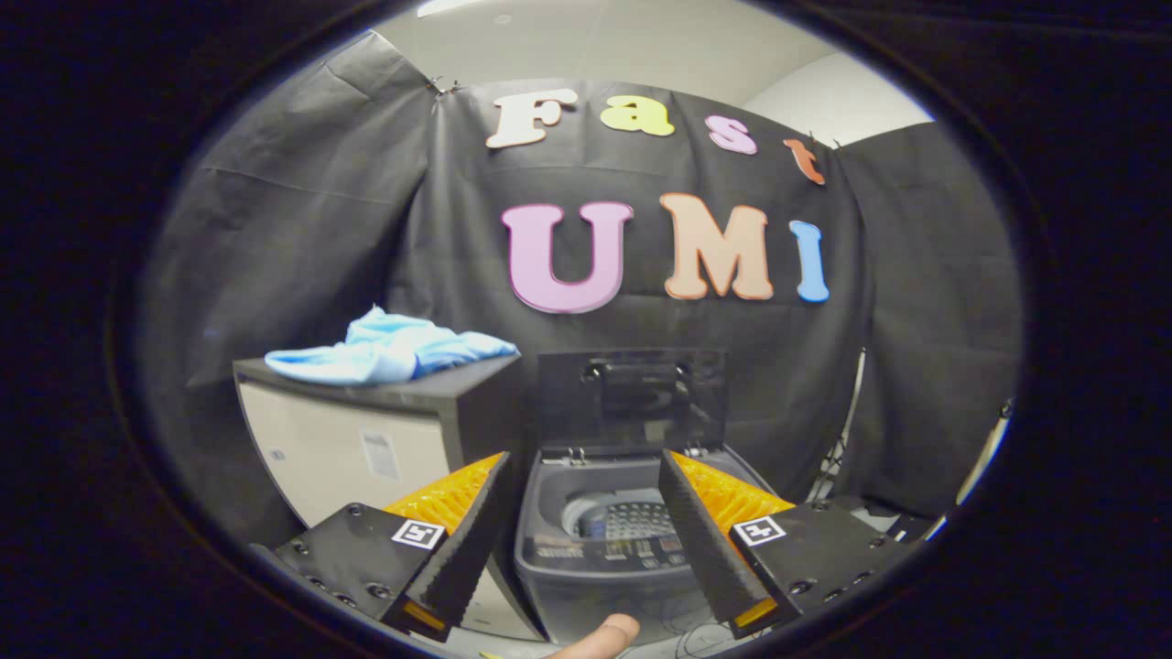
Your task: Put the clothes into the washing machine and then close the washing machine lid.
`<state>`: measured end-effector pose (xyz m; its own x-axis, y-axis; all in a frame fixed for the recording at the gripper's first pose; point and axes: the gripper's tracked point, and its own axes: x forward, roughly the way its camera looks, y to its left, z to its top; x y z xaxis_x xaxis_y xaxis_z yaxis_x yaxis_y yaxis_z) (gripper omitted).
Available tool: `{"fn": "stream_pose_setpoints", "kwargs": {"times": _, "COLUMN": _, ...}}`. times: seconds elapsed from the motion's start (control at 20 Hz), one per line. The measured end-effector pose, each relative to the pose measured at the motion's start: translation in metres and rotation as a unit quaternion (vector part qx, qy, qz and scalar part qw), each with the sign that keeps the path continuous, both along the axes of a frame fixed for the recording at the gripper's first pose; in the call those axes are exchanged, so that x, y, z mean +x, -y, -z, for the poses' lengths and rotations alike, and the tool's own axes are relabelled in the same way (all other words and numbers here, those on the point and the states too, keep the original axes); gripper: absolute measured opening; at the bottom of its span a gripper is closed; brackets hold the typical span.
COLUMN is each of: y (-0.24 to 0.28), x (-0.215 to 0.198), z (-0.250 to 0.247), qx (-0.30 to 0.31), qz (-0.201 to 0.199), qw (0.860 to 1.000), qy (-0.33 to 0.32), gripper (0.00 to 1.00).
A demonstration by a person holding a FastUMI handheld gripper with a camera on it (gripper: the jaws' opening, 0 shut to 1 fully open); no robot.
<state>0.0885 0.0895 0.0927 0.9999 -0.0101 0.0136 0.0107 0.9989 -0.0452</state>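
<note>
Booth wall (302,238) of black cloth, hung in folds behind everything. In front of it, to the left, a cabinet (366,448) with a dark top and a pale front panel carrying a small label. Just beside the cabinet on its right, the washing machine (549,558) — a small grey top-loader whose dark lid (632,398) stands raised and upright against the cloth, leaving the drum (623,517) exposed, with a strip of buttons on the front rim. The clothes (389,348) — 1 crumpled light-blue bundle — lie on the cabinet top, apart from the machine. The gripper (584,540) is spread wide with nothing between its 2 fingers; the machine's opening shows in the gap just beyond them. A fingertip (600,636) of the person shows below, between the fingers.
</note>
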Motion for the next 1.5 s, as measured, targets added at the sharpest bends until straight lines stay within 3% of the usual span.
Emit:
{"fn": "stream_pose_setpoints", "kwargs": {"times": 0.2, "y": -0.034, "x": 0.033, "z": -0.048, "qx": -0.003, "qz": 0.026, "qw": 1.0, "qy": -0.001, "gripper": 0.99}}
{"fn": "stream_pose_setpoints", "kwargs": {"times": 0.4, "y": -0.11, "x": 0.075, "z": -0.09, "qx": 0.019, "qz": -0.012, "qw": 1.0, "qy": 0.007, "gripper": 0.99}}
{"fn": "stream_pose_setpoints", "kwargs": {"times": 0.6, "y": -0.159, "x": 0.115, "z": -0.108, "qx": 0.017, "qz": -0.017, "qw": 0.999, "qy": -0.027, "gripper": 0.99}}
{"fn": "stream_pose_setpoints", "kwargs": {"times": 0.85, "y": -0.211, "x": 0.172, "z": -0.079, "qx": 0.015, "qz": -0.008, "qw": 0.99, "qy": -0.142, "gripper": 1.0}}
{"fn": "stream_pose_setpoints", "kwargs": {"times": 0.95, "y": -0.209, "x": 0.184, "z": -0.042, "qx": -0.011, "qz": 0.019, "qw": 0.974, "qy": -0.226, "gripper": 1.0}}
{"fn": "stream_pose_setpoints", "kwargs": {"times": 1.0, "y": -0.217, "x": 0.188, "z": -0.028, "qx": -0.008, "qz": 0.014, "qw": 0.967, "qy": -0.255, "gripper": 1.0}}
{"fn": "stream_pose_setpoints", "kwargs": {"times": 1.1, "y": -0.241, "x": 0.205, "z": -0.016, "qx": 0.009, "qz": -0.008, "qw": 0.963, "qy": -0.268, "gripper": 0.99}}
{"fn": "stream_pose_setpoints", "kwargs": {"times": 1.3, "y": -0.242, "x": 0.214, "z": 0.0, "qx": 0.026, "qz": 0.01, "qw": 0.952, "qy": -0.305, "gripper": 0.99}}
{"fn": "stream_pose_setpoints", "kwargs": {"times": 1.5, "y": -0.242, "x": 0.225, "z": 0.0, "qx": 0.026, "qz": 0.015, "qw": 0.953, "qy": -0.301, "gripper": 0.98}}
